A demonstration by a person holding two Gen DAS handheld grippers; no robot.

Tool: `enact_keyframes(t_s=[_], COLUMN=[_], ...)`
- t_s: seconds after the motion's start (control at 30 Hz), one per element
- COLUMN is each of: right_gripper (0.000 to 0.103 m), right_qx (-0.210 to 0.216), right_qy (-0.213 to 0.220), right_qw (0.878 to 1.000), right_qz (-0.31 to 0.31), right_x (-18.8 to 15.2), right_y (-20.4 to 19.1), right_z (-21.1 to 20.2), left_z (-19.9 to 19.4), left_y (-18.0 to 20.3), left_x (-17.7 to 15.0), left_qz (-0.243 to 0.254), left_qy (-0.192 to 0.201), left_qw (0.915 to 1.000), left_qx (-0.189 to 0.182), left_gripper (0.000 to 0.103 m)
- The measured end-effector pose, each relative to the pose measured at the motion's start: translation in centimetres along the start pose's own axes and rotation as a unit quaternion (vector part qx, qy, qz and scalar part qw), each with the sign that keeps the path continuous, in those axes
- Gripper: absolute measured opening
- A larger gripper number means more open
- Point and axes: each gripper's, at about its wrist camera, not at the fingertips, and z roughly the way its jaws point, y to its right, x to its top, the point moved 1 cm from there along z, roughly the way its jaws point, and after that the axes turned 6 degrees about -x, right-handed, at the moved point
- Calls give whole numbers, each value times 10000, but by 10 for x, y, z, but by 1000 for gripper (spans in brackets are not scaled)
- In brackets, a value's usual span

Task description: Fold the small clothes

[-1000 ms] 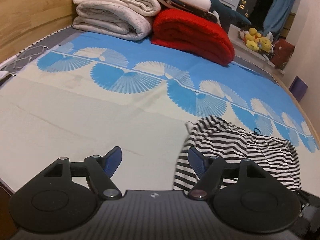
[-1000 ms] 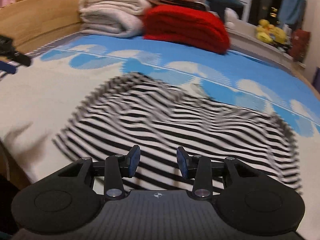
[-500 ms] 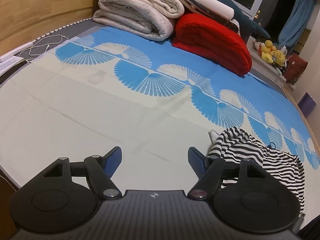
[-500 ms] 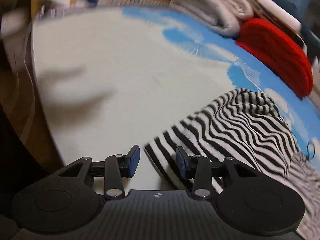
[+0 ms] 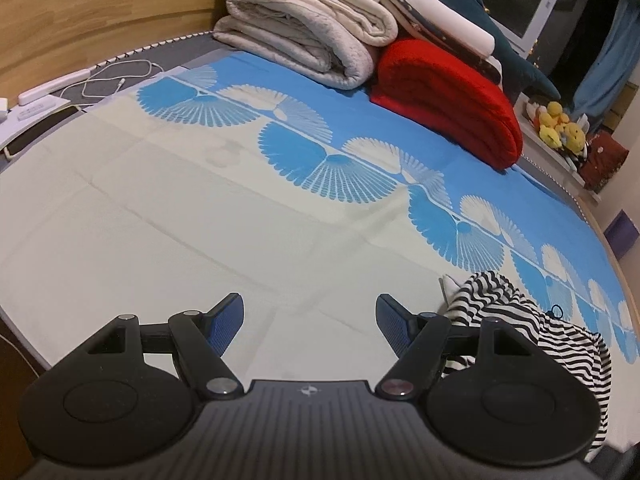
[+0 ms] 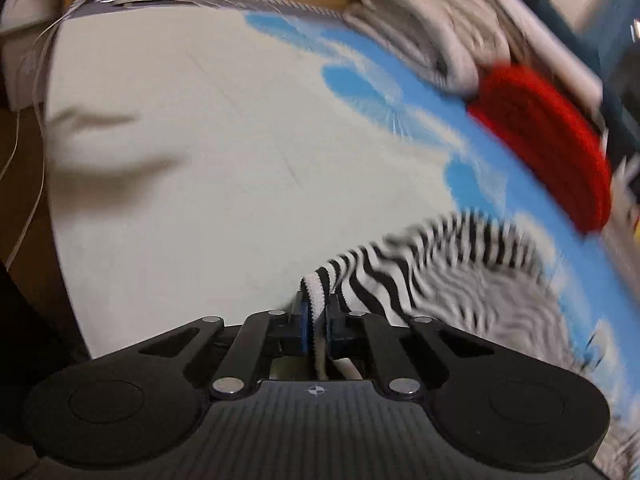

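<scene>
Right gripper (image 6: pixel 316 320) just closed on striped garment (image 6: pixel 420 276) hem, left gripper (image 5: pixel 310 320) open over bare bedsheet (image 5: pixel 168 216)

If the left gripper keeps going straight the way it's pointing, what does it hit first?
Probably the bare sheet: the open left gripper points down at it, with the striped garment off to its right.

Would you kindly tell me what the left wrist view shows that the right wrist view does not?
Only the left wrist view shows the left tongs open over bare sheet, and yellow plush toys on the sill. Only the right wrist view shows the right tongs, which have just been closing, shut on the striped garment by its white-edged hem. Both show that garment, the red blanket and the blue-patterned sheet.
</scene>
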Motion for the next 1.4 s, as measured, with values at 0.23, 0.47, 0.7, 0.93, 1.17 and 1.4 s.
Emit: enact_keyframes(t_s=[0.23,0.47,0.7,0.93,1.17,1.4], right_gripper=[5,5,5,10,27,40], right_qx=[302,-83,-1977,-2076,-1156,424], right_qy=[701,1181,525,-1805,-571,-926], right_qw=[9964,9387,8239,6757,7639,8069], right_qz=[373,3238,5286,6839,6323,5818], right_x=[29,5,-175,-349,-338,-341], right_y=[2,127,247,294,363,412], right_z=[-54,-124,-185,-172,-196,-111], left_z=[-5,-3,12,43,66,60], left_y=[11,40,84,134,197,244], left_x=[-1,-6,-16,-28,-58,-106], left_qz=[-42,52,488,977,2088,2581], left_qy=[115,96,-58,-384,-483,-661], left_qw=[9999,9999,9988,9945,9768,9631], left_qx=[5,-5,-24,-39,-45,-373], left_gripper=[78,78,78,78,78,78])
